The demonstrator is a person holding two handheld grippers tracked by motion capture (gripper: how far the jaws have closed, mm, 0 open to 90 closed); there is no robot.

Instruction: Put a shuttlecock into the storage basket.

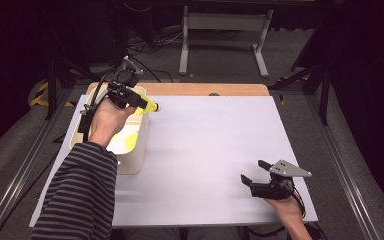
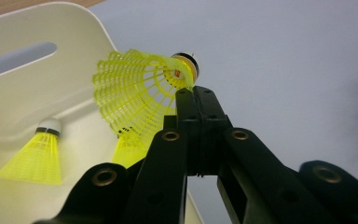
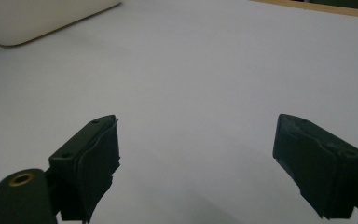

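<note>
While the left gripper (image 2: 193,93) pinches the shuttlecock (image 2: 135,93), bin rim (image 2: 103,35) is just beside.

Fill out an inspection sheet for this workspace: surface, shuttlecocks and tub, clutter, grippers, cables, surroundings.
Surface: white tabletop, bare across the middle, with a wooden edge at the far side.
Job's things: a white tub at the left; one yellow shuttlecock pinched near its cork end; another shuttlecock lying inside the tub.
Clutter: nothing seen.
Grippers: left gripper shut on the held shuttlecock, above the tub's far corner; right gripper open with nothing between its jaws, resting near the front right of the table.
Cables: a black cable trailing from the left gripper; more lying on the floor beyond the table.
Surroundings: dark room, grey floor, a metal frame behind the table.
</note>
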